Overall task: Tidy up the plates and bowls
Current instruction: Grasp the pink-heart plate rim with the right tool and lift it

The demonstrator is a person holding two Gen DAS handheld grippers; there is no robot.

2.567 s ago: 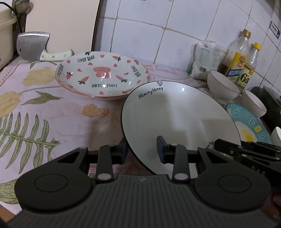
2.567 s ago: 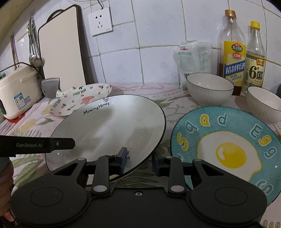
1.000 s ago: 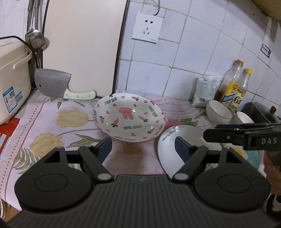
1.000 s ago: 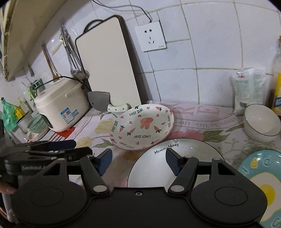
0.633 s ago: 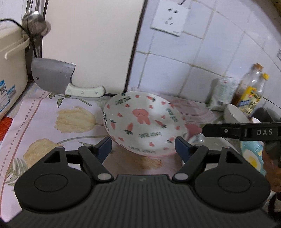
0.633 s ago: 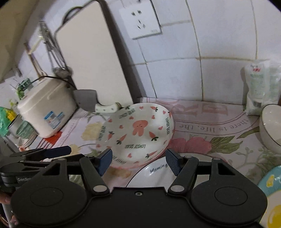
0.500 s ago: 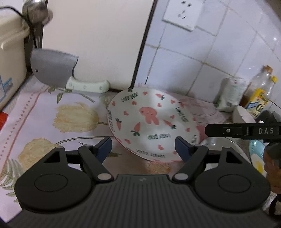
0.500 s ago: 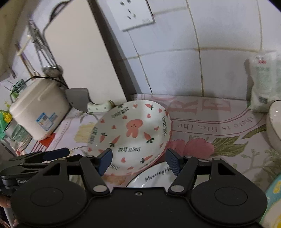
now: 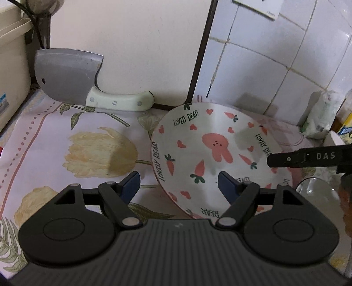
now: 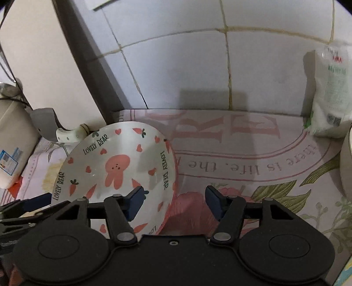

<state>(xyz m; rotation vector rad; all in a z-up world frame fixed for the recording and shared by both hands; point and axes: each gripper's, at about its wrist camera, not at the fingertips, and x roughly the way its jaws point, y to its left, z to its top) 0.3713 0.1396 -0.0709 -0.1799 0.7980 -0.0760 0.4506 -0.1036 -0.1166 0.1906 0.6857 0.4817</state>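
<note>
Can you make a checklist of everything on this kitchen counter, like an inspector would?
Surface: flowered pink cloth covers the counter.
Job's things: white rabbit-and-carrot "Lovely Bear" plate sits tilted; rim of a white bowl at right.
Clutter: steel cleaver with a cream handle; white plastic packet.
Claws: left claw and right claw both open, each straddling the plate's rim, just been closing.
Cables: black cord by the cream cooker.
Surroundings: white tiled wall, cream board.

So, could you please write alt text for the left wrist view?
The open left gripper straddles the near left rim of a rabbit-patterned bowl on a floral tablecloth. A cleaver leans against the board behind.
</note>
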